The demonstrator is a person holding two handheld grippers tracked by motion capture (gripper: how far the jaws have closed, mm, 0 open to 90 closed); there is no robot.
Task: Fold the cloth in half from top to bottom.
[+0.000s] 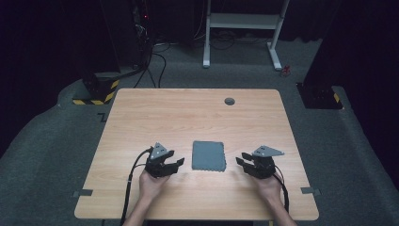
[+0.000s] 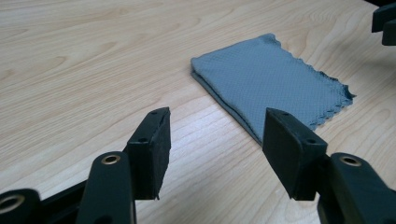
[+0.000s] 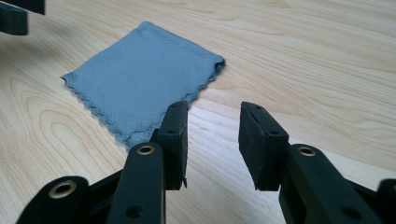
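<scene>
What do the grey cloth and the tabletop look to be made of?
Cloth: looks like a thin woven or knit fabric, likely microfibre. It is matte, with a fine dotted weave, zigzag-cut edges and folded layers showing at one side. Table: pale wood grain with a smooth, faintly glossy surface. It may be laminate or veneer rather than solid wood; the pictures cannot settle that.

table (image 1: 141,117): pale wood-grain top, smooth, faint sheen
cloth (image 2: 268,79): grey woven fabric, fine dotted weave, matt, folded, far edges pinked in a zigzag
left gripper (image 2: 215,140): black matt plastic, brass-coloured rivets; pads (image 2: 156,149) look like dull, slightly rough rubber
right gripper (image 3: 212,140): same black matt finish, same dull pads
floor (image 1: 42,155): dark grey carpet, rough and matt
</scene>
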